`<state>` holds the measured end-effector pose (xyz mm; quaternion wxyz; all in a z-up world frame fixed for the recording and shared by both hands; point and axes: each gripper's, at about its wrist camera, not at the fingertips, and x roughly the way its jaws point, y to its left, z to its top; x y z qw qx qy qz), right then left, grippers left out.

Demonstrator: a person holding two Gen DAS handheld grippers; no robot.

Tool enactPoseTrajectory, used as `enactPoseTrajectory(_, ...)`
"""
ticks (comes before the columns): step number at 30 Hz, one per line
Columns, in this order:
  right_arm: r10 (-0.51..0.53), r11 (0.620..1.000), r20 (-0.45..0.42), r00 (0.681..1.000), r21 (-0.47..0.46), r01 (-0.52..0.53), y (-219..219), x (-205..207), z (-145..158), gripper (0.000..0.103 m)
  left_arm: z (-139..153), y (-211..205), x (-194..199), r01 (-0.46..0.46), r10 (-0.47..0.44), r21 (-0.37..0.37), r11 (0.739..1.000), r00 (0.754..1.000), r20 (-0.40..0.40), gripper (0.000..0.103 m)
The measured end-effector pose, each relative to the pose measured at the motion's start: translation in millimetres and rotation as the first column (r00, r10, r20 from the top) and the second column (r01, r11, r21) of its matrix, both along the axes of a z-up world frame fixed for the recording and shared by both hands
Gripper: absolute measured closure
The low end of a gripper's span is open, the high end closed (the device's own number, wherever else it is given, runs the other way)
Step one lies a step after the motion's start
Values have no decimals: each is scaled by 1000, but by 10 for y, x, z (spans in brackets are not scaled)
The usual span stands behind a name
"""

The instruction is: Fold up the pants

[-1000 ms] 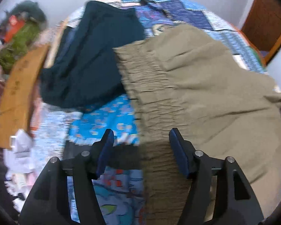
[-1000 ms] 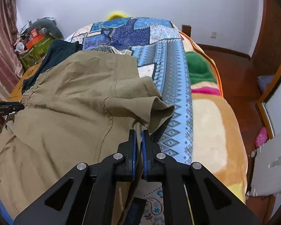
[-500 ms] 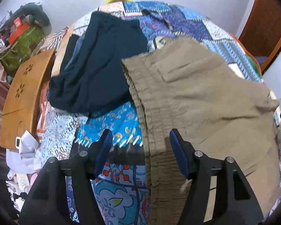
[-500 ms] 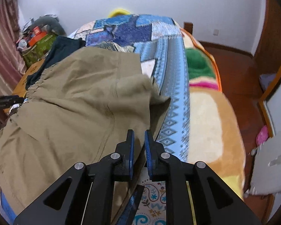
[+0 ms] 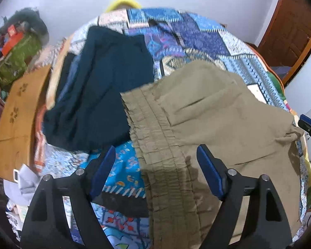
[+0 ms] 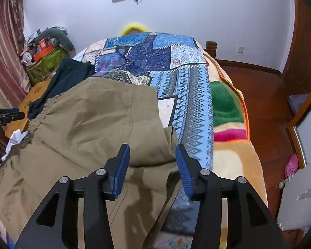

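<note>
Partly folded, more folds likely left.
Khaki pants point(image 6: 76, 128) doubled over on bed point(image 6: 188, 95); left gripper point(image 5: 155, 172) and right gripper point(image 6: 153, 170) spread wide, holding nothing.

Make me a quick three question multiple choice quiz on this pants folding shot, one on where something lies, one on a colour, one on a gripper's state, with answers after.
1. Where does the dark garment lie relative to the khaki pants, in the left wrist view?
A. On top of them
B. To their left, past the waistband
C. On the floor

2. What colour are the gripper pads?
A. Blue
B. Red
C. White

3. The right gripper is:
A. Shut on the pants
B. Open above the pants
C. Out of view

Answers: B, it lies left of the waistband; A, the pads are blue; B, its jaws stand apart.
</note>
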<state>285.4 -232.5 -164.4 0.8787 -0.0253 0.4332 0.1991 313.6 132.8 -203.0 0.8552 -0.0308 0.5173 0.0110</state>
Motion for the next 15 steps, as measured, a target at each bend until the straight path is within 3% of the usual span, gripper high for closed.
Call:
enactPoseTrajectory(5, 36, 999, -79, 996, 10, -35, 23, 218, -195, 60, -312, 34, 134, -24, 21, -28, 999, 995, -100, 23)
enactPoseTrajectory(9, 70, 997, -119, 990, 22, -68, 71, 292, -304, 60, -437, 50, 139, -28, 20, -65, 997, 991, -130, 22)
enactPoseTrajectory(12, 71, 997, -121, 990, 16, -69, 77, 310, -347, 69, -454, -16, 136, -4, -1, -42, 999, 992, -124, 22)
enactPoseTrajectory(15, 78, 997, -117, 990, -6, -80, 88, 326, -372, 85, -450, -97, 146, 32, -31, 5, 999, 993, -116, 22)
